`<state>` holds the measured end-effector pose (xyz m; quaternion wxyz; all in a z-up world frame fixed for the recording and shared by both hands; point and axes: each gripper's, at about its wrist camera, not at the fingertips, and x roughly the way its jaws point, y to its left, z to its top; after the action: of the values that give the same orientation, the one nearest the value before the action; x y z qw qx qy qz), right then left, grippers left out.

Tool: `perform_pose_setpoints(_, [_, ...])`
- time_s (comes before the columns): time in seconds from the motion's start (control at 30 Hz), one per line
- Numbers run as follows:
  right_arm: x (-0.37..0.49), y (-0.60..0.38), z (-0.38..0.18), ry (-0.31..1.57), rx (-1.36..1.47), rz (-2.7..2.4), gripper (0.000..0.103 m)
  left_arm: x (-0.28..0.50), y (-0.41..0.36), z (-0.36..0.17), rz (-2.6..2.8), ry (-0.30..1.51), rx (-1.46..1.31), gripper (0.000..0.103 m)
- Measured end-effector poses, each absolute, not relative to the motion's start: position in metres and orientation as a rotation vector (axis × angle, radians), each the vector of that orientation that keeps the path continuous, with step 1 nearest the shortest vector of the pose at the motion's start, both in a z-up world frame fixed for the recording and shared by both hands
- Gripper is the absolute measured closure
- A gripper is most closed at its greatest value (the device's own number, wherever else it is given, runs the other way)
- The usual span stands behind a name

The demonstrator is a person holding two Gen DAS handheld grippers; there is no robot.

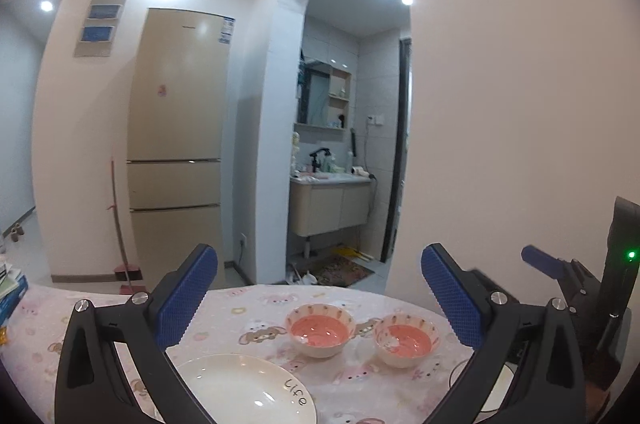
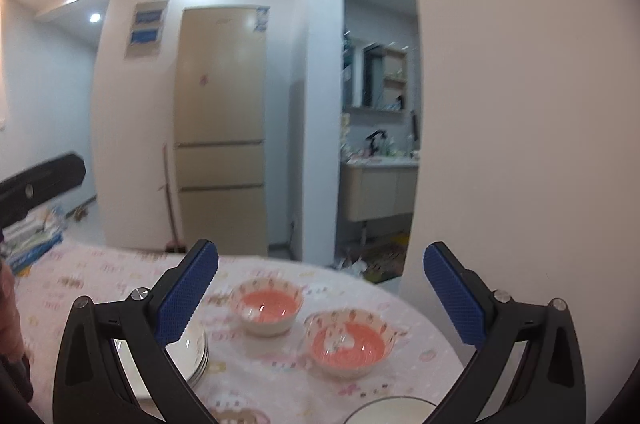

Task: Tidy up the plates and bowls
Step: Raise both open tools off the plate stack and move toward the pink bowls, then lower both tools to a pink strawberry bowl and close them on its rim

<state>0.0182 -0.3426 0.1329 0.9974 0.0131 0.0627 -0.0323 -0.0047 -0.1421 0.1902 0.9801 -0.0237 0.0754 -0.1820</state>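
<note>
Two small bowls with orange-pink insides stand side by side on the table, the left bowl [image 1: 320,330] [image 2: 267,306] and the right bowl [image 1: 405,339] [image 2: 347,344]. A white plate [image 1: 248,390] marked "Life" lies near the front; in the right wrist view it shows as a stack of white plates [image 2: 192,354] behind the left finger. Another white dish [image 2: 390,410] [image 1: 498,390] peeks in at the bottom edge. My left gripper [image 1: 320,298] hangs open above the table, nothing between its fingers. My right gripper [image 2: 320,298] is open and empty too; it also shows at the right edge of the left wrist view.
The round table wears a pink cartoon-print cloth [image 1: 240,308]. Books [image 2: 32,240] are piled at its far left. Beyond stand a beige fridge [image 1: 180,143], a broom [image 1: 120,224] and an arched doorway to a washbasin [image 1: 332,179]. A plain white wall [image 1: 520,103] fills the right.
</note>
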Motion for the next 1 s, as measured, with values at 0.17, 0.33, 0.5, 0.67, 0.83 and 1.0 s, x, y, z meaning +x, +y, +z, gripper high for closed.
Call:
perform_pose_setpoints(0.17, [0.032,-0.34,0.116,0.054,0.16,0.014,0.0,0.01,-0.153,0.175,-0.354,0.198,-0.008,0.0])
perform_pose_setpoints(0.33, [0.052,-0.32,0.09,0.08,0.119,-0.015,0.0,0.023,-0.146,0.168,-0.368,0.207,-0.037,0.0])
perform_pose_setpoints(0.5, [0.064,-0.316,0.069,0.102,0.146,-0.078,0.0,0.044,-0.139,0.154,-0.364,0.254,-0.076,0.0])
perform_pose_setpoints(0.67, [0.079,-0.309,0.058,0.167,0.092,-0.087,0.0,0.067,-0.138,0.135,-0.34,0.324,-0.068,0.0])
perform_pose_setpoints(0.83, [0.077,-0.313,0.056,0.172,0.111,-0.082,0.0,0.088,-0.132,0.118,-0.324,0.393,-0.093,0.0])
perform_pose_setpoints(1.0, [0.082,-0.31,0.054,0.193,0.099,-0.076,0.0,0.099,-0.128,0.108,-0.33,0.447,-0.126,0.0])
